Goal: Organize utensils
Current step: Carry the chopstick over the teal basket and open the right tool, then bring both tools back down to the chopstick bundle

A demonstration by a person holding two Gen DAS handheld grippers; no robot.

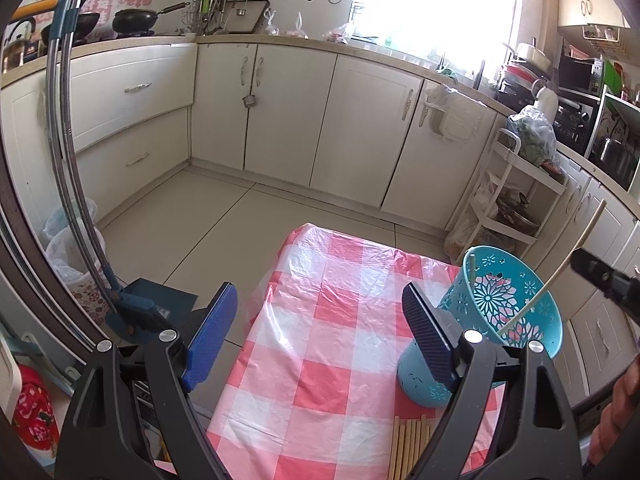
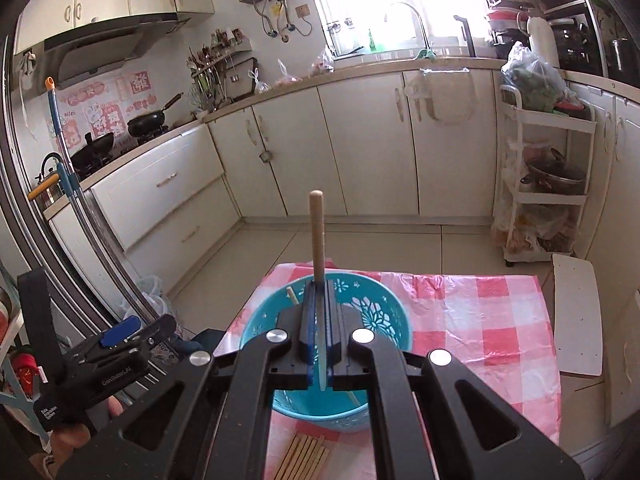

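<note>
- Right gripper [image 2: 319, 320]: jaws clamped tight on a single chopstick [image 2: 317, 232]. Pale wood, round blunt end pointing up and away, shaft running back between the blue pads.
- From the left wrist view the same chopstick [image 1: 576, 252] shows as a thin pale line slanting across the basket's mouth, with the right gripper [image 1: 600, 276] dark at the frame's right edge.
- Held chopstick sits directly over the teal basket [image 2: 384, 308]; cannot tell whether its lower end touches the inside.
- Basket: round teal plastic holder [image 1: 520, 304], walls with cut-out flower and snowflake pattern, tilted so its open mouth faces the cameras. It stands on the table's near right part.
- One chopstick already inside the basket [image 2: 291, 295], tip leaning on the far left of the rim.
- Left gripper [image 1: 320, 312]: jaws wide apart, nothing between the blue pads [image 1: 212, 336]. Its right finger sits just in front of the basket's left side; contact unclear.
- Remaining chopsticks [image 1: 412, 444]: a bundle of pale wooden sticks lying flat, side by side, on the table just short of the basket, partly hidden by the gripper bodies.
- Table [image 1: 320, 380]: pink-and-white checked cloth under clear plastic sheet.
</note>
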